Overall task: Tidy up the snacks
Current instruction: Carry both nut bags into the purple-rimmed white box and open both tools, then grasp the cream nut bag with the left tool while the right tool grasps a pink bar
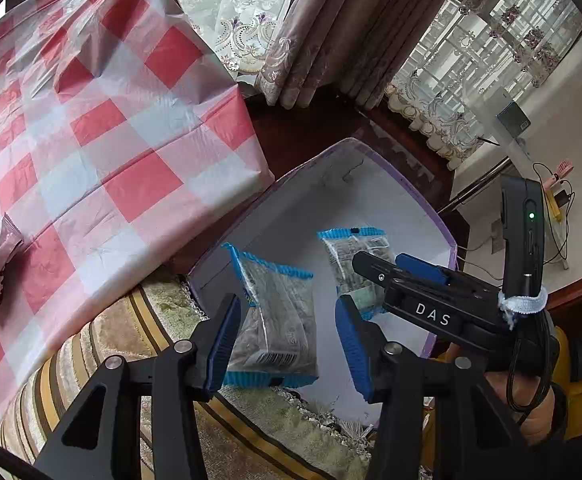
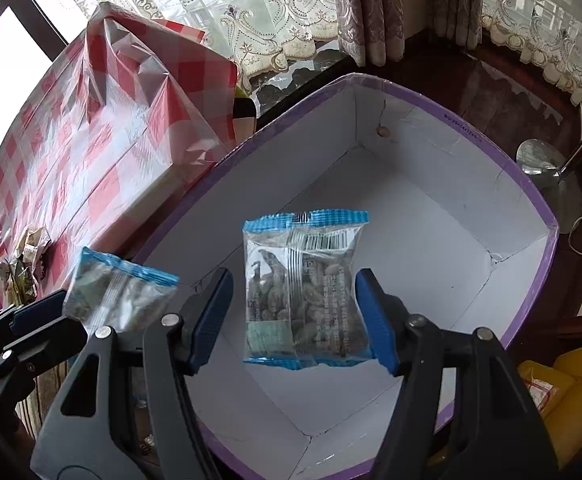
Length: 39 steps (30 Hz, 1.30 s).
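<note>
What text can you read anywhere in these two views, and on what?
"DAS": white letters on the right gripper body, seen from the left wrist.
Snack packet print and barcode: too small to read.
Other snack packet barcode label: unreadable.
Dark print on the box purple rim: too small.

Left wrist view: looks steeply down past its own fingers from close above the near-left rim of the purple-edged white box (image 1: 423,200), with the checked tablecloth (image 1: 91,120) left of the box. Right wrist view: same steep downward look, closer and centred over the box (image 2: 431,216) interior. Shared: box, tablecloth (image 2: 71,168), curtained window beyond the box.
</note>
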Each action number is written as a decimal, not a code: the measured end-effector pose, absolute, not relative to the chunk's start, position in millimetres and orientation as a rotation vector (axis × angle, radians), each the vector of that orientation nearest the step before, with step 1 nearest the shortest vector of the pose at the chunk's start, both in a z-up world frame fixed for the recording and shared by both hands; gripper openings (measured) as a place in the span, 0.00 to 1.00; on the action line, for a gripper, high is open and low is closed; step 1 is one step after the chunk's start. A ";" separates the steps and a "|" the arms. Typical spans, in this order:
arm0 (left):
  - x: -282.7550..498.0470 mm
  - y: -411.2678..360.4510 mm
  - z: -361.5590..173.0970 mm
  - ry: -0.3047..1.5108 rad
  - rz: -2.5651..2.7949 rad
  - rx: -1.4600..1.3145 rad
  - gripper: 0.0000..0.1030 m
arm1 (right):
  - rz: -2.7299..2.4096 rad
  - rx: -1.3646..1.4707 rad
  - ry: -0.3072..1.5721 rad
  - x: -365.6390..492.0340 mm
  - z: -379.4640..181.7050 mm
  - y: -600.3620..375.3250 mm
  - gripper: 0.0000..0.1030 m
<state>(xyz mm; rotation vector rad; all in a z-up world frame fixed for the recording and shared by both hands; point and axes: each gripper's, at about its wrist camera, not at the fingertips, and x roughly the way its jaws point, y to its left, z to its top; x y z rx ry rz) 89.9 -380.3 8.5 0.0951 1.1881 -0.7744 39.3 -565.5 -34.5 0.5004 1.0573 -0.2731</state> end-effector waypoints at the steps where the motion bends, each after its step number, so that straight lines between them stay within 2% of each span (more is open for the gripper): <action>1: 91.5 -376.9 8.7 1.187 -0.767 0.084 0.59 | -0.272 0.501 1.054 40.4 -33.2 -564.4 0.72; 3: 93.8 -370.9 9.5 1.184 -0.750 0.067 0.63 | -0.269 0.487 1.047 41.4 -30.0 -559.5 0.76; 13: 96.1 -304.0 28.6 1.049 -0.608 -0.076 0.63 | -0.205 0.377 0.976 51.7 -2.0 -512.2 0.80; 27: 73.7 -92.4 30.4 0.994 -0.095 -0.349 0.63 | 0.024 0.310 1.003 85.1 24.6 -404.2 0.80; 34: 69.0 7.2 3.9 1.032 0.156 -0.433 0.63 | 0.053 0.258 1.044 104.8 17.6 -359.0 0.80; 39: 78.4 43.7 -12.2 1.062 0.222 -0.464 0.63 | 0.057 0.246 1.070 120.0 10.9 -336.0 0.80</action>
